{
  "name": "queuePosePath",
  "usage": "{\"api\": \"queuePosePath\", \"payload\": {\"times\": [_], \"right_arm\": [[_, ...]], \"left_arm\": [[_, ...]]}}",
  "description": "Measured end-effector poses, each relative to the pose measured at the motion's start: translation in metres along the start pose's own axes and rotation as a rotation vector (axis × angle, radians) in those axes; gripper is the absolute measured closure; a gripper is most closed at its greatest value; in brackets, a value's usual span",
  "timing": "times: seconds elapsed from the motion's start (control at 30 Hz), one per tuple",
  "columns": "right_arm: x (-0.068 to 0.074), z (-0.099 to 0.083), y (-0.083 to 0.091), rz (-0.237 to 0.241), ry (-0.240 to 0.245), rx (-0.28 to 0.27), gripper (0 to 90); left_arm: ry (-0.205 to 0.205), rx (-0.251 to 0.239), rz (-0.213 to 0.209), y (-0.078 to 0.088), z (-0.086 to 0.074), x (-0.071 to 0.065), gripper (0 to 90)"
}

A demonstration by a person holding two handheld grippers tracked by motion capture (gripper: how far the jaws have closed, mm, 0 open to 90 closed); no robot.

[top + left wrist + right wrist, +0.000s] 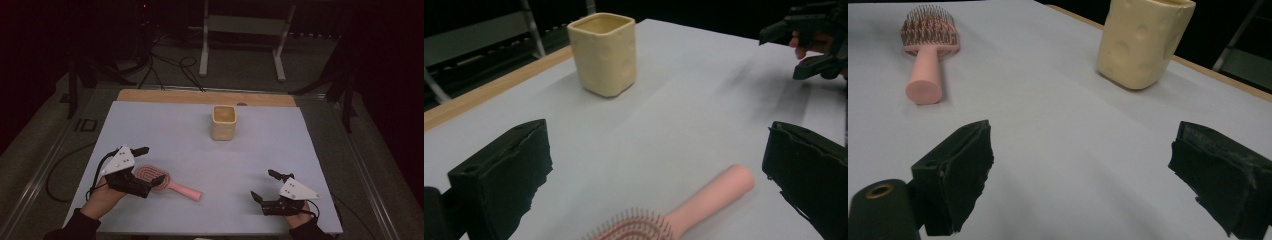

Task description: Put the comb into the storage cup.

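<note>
A pink hairbrush (pixel 170 184) lies bristles up on the white sheet at the front left, with its handle pointing right. My left gripper (pixel 154 165) is open, its jaws spread wide on either side of the brush head without touching it. In the left gripper view the brush (pixel 704 202) lies low between the jaws, under the left gripper (pixel 656 165). My right gripper (pixel 263 184) rests open at the front right with nothing between its jaws. From the right gripper view, the right gripper (pixel 1078 170) faces the brush (pixel 928 55) and a cream cup (pixel 1143 42).
The cream square cup (pixel 223 122) stands upright at the back middle of the white sheet (pixel 280 145). A wooden table edge (pixel 165 96) runs behind it. Beyond are metal stand legs (pixel 204 60) and cables on a dark floor.
</note>
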State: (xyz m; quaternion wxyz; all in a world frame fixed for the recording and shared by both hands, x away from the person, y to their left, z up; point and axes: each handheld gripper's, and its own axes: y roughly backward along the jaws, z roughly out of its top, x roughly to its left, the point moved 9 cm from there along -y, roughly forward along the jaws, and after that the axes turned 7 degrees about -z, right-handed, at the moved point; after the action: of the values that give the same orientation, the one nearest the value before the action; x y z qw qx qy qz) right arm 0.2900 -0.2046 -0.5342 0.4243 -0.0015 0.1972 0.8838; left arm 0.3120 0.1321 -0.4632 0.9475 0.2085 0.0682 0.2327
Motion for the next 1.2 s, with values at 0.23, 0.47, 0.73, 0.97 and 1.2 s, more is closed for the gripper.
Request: {"api": "queuePosePath", "payload": {"times": [0.23, 0.47, 0.73, 0.97, 1.2], "right_arm": [[0.001, 0.0, 0.0, 0.003, -0.003, 0.003, 9.4], [0.001, 0.0, -0.001, 0.005, -0.004, 0.003, 9.4], [0.002, 0.0, -0.002, 0.012, -0.001, 0.003, 9.4], [0.003, 0.0, -0.002, 0.014, -0.001, 0.005, 9.4], [0.004, 0.0, -0.002, 0.018, 0.002, 0.003, 9.4]], "left_arm": [[-0.017, 0.024, -0.022, -0.013, 0.006, -0.007, 0.0], [-0.009, 0.049, -0.066, -0.03, 0.005, -0.017, 0.0], [0.005, 0.092, -0.115, -0.049, -0.001, -0.029, 0.0], [0.0, 0.117, -0.142, -0.064, -0.008, -0.037, 1.2], [0.003, 0.154, -0.133, -0.08, -0.019, -0.039, 9.9]]}}
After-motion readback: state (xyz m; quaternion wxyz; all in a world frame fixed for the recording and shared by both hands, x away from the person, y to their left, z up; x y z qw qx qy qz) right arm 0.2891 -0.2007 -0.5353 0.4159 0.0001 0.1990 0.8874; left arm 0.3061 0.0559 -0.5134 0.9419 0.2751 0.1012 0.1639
